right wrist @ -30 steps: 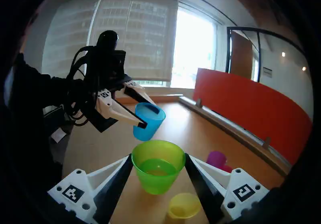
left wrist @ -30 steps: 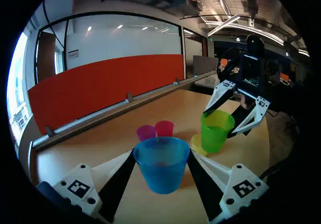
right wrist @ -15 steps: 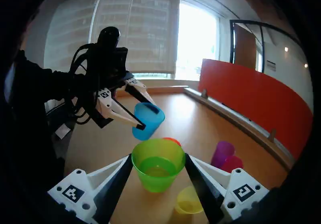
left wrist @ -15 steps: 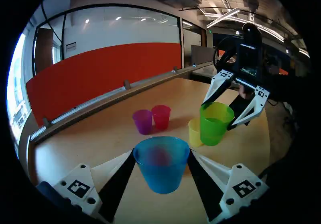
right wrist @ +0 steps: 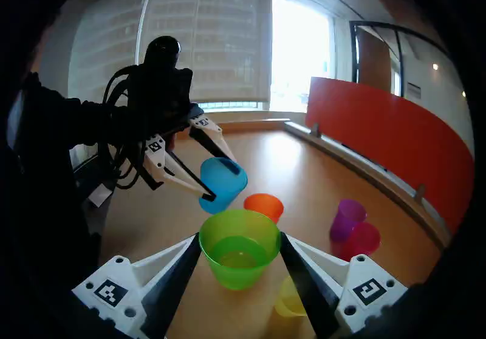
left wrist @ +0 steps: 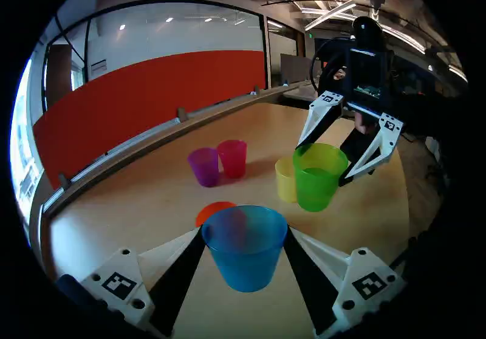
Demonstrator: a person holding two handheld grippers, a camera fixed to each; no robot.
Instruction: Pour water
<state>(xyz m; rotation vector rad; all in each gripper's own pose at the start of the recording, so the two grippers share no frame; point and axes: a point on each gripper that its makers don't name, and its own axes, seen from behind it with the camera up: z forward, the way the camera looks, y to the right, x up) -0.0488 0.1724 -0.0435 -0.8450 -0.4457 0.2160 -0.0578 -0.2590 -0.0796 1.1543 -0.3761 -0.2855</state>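
Note:
My left gripper (left wrist: pixel 244 251) is shut on a blue cup (left wrist: pixel 244 246), held above the wooden table (left wrist: pixel 152 196). In the right gripper view that blue cup (right wrist: pixel 222 184) hangs tilted slightly in the left gripper (right wrist: pixel 214 177), up and to the left. My right gripper (right wrist: pixel 239 260) is shut on a green cup (right wrist: pixel 239 256) with some water in its bottom. The left gripper view has this green cup (left wrist: pixel 317 175) at the right, between the right gripper's fingers (left wrist: pixel 316 119), clear of the table.
On the table stand an orange cup (right wrist: pixel 263 206), a purple cup (left wrist: pixel 204 166), a pink cup (left wrist: pixel 232 158) and a yellow cup (left wrist: pixel 285 179). A red partition (left wrist: pixel 146 99) with a rail runs along the table's far edge. A person's dark sleeve (right wrist: pixel 58 126) holds the left gripper.
Both grippers have risen with their cups. The cups on the table now lie lower and farther off, and the orange cup has come into sight below the blue cup.

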